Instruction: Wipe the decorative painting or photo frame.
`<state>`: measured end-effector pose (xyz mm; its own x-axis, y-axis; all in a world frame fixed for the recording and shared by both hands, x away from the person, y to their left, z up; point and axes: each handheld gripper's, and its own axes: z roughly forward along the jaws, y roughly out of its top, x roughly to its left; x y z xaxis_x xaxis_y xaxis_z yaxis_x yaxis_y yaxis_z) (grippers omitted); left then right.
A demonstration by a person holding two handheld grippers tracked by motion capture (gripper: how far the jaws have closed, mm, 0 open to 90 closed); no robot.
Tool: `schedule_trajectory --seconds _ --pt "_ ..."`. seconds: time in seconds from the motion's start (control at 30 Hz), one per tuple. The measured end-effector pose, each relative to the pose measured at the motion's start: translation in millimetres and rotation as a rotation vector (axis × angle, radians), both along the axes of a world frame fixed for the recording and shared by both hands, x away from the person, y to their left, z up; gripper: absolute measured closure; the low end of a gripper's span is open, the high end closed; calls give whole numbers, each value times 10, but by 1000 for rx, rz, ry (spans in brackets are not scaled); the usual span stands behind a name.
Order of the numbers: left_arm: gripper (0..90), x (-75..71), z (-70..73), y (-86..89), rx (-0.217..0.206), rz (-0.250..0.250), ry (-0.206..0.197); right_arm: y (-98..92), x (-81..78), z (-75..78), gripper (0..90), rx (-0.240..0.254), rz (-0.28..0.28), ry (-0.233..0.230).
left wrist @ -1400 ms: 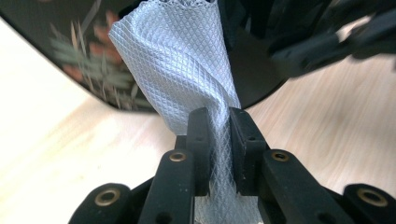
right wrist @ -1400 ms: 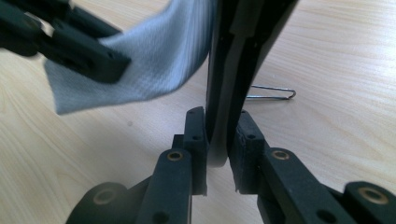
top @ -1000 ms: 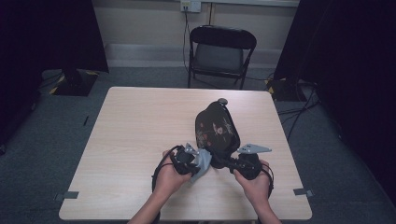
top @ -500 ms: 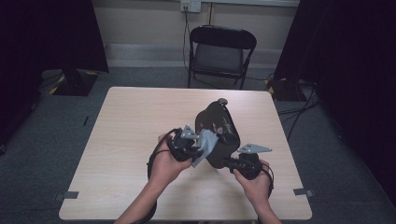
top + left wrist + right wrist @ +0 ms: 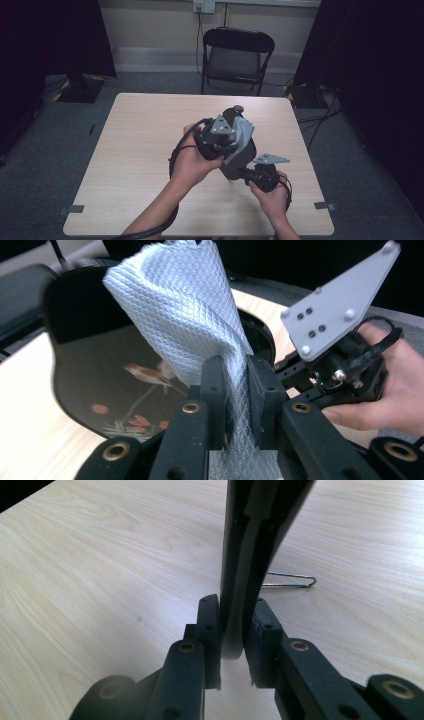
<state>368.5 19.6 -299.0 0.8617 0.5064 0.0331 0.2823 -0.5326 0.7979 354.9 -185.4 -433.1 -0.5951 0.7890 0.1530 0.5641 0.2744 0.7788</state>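
A black lacquered board [image 5: 95,365], painted with a bird and red blossoms, stands on edge over the table. My right gripper [image 5: 232,605] is shut on its lower rim [image 5: 250,540] and holds it up from the near right [image 5: 245,172]. My left gripper [image 5: 235,365] is shut on a white quilted cloth [image 5: 185,305]. The cloth stands up from the jaws in front of the board's painted face. In the high view the left gripper [image 5: 234,145] is raised over the board [image 5: 240,160], and the cloth [image 5: 241,131] drapes against the board's upper part.
The light wooden table [image 5: 135,150] has bare surface to the left and far side. A thin bent wire [image 5: 290,582] lies on the table just behind the board. A black folding chair [image 5: 235,55] stands beyond the far edge.
My left hand has lifted the cloth from low beside the board up and across its face. The right hand and its grip have stayed put.
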Motion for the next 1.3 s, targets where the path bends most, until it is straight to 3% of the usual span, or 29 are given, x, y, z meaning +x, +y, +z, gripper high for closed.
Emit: schedule_trajectory --seconds 0.23,0.83,1.3 --pt "794 30 -236 15 28 5 52 -4 4 2 785 0 4 2" --pt "794 206 -975 218 81 87 191 15 3 5 781 -8 8 -3" --pt "794 222 -1478 236 121 123 291 17 -10 9 771 -18 20 -8"
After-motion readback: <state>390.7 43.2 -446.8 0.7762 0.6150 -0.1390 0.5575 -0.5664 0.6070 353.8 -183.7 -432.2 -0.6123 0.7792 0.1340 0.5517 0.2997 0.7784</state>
